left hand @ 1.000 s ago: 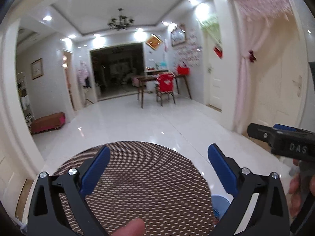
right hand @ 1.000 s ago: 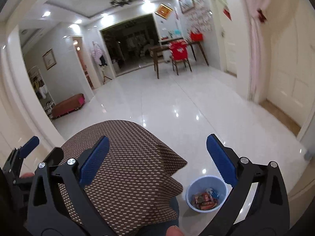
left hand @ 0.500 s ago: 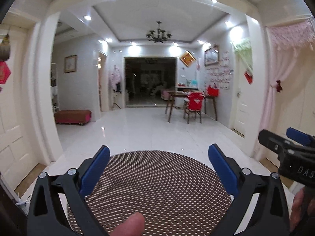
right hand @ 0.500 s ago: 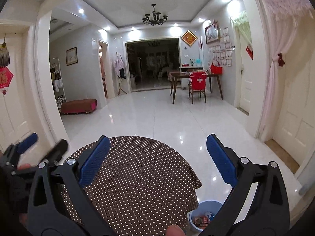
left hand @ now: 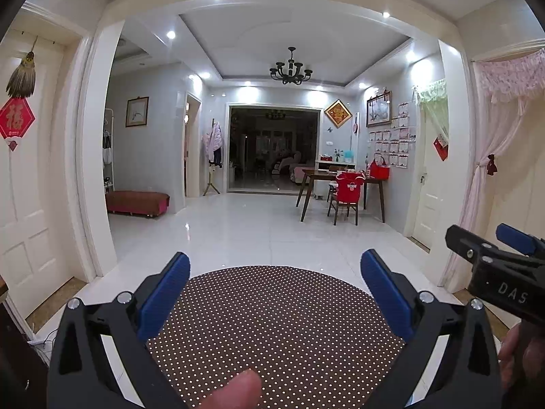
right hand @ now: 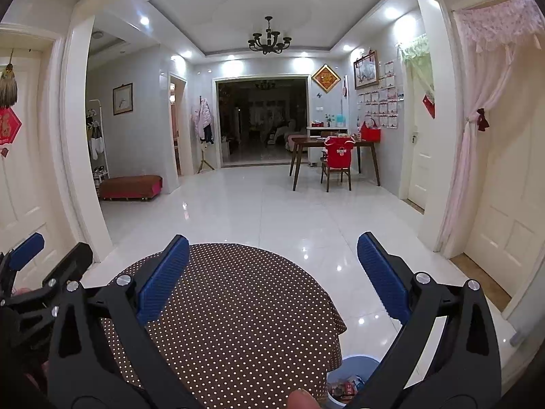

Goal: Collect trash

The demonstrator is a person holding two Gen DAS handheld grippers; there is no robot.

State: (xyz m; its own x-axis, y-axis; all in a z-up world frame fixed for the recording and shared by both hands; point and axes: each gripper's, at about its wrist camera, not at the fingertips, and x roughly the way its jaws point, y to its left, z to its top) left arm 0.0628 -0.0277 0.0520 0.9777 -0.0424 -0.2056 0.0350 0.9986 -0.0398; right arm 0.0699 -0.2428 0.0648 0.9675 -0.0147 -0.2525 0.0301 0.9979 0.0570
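Down at the bottom edge of the right wrist view, one pale blue bin stood upright on the white floor, its round mouth facing up, just beside the hanging edge of the tablecloth. A few red and mixed wrappers lay inside it; their count could not be told, and the bin was partly hidden behind a tool finger. Being round, it had no clear long axis.

One round tabletop, covered in brown cloth with white dots, lay under both tools and looked bare where it showed.

Two tools were in view. The left tool hung above the tabletop with its two blue pads wide apart, holding and touching nothing. The right tool hung likewise over the tabletop's right side, pads wide apart and empty. Each appeared at the edge of the other's view.

A fingertip showed at the bottom of the left view. Farther off stood one wooden table, one chair draped in red, and one chandelier.
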